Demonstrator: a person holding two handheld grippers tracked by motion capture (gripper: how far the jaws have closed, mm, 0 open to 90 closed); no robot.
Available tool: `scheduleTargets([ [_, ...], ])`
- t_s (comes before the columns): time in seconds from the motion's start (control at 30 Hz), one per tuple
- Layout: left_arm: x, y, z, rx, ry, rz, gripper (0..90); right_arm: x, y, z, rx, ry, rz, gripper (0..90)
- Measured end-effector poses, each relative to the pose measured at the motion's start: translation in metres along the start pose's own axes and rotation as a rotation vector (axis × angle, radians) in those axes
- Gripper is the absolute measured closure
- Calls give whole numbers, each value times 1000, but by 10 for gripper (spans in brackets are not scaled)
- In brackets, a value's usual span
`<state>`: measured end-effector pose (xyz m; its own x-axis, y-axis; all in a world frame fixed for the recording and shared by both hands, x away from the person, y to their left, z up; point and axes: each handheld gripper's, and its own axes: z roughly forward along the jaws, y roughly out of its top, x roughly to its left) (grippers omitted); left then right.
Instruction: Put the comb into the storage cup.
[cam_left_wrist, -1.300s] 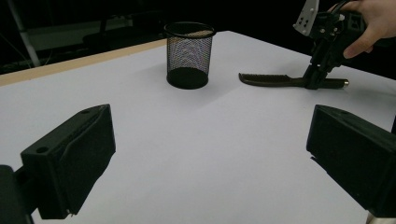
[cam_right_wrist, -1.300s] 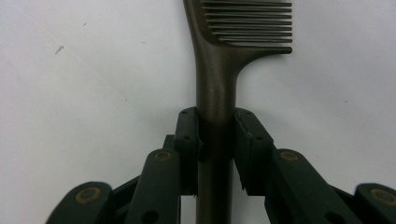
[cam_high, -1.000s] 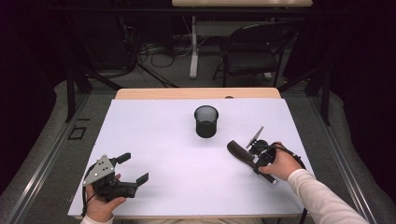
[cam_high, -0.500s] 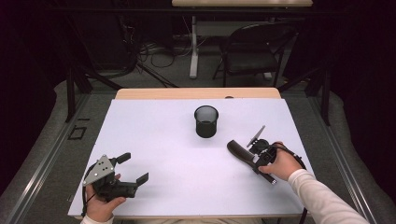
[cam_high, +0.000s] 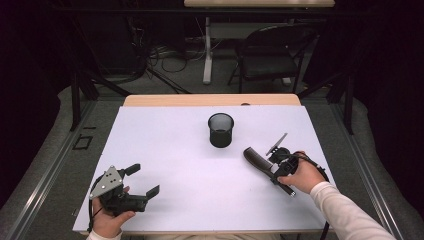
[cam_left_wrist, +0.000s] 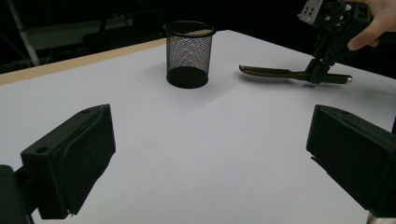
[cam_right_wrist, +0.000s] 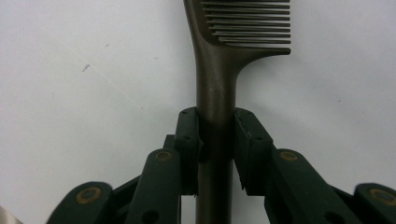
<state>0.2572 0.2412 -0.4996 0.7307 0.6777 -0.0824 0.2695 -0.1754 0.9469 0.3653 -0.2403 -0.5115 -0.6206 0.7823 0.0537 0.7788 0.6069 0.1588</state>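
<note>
R gripper (cam_right_wrist: 215, 140): we see in its own view both jaws pinching the handle of a dark comb (cam_right_wrist: 219, 84), pads tight on either side, teeth fanning off to the right at the top edge. The comb lies flat on the white table (cam_right_wrist: 70, 93). High view gives no such detail: there the R gripper (cam_high: 276, 161) is a dark lump over the comb (cam_high: 256, 159), handle end sticking out past the person's R hand (cam_high: 302, 176), near the table's right side. L gripper view adds the side profile: comb (cam_left_wrist: 271, 72) low on the surface, R gripper (cam_left_wrist: 322, 70) coming down on it from above.

L gripper (cam_high: 145, 180): jaws spread wide, nothing btwn them, sitting at the front-left of the table (cam_high: 165, 145), held by the L hand (cam_high: 107, 220). Its own view shows bare white surface btwn the jaws.

No readable writing or brand marks that we can make out.

Container: black mesh cup (cam_high: 221, 129), upright, mid-table, well apart from both grippers, just beyond the comb tip. High view looks into it; interior too dark to tell contents. In the L gripper view the cup (cam_left_wrist: 188, 53) shows light through the mesh.
</note>
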Motion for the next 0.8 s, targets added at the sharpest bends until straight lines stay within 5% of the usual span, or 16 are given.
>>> scheduleTargets([
  [0.17,0,0,0,3,3,0,12,0,-1,-4,-16,-2,3,731],
  [0.23,0,0,0,5,1,1,12,1,-2,-4,-86,13,21,731],
  [0.6,0,0,0,3,4,0,12,2,-1,-21,-74,-5,-11,731],
  [0.67,0,0,1,2,-2,-3,12,3,-3,-16,-174,12,4,731],
  [0.73,0,0,1,2,-1,-3,12,4,-2,-26,-89,-4,3,731],
  [0.77,0,0,1,1,-2,-3,12,6,-3,-24,-121,6,27,730],
  [0.8,0,0,1,2,-1,-3,12,4,-3,-23,-165,2,-20,731],
])
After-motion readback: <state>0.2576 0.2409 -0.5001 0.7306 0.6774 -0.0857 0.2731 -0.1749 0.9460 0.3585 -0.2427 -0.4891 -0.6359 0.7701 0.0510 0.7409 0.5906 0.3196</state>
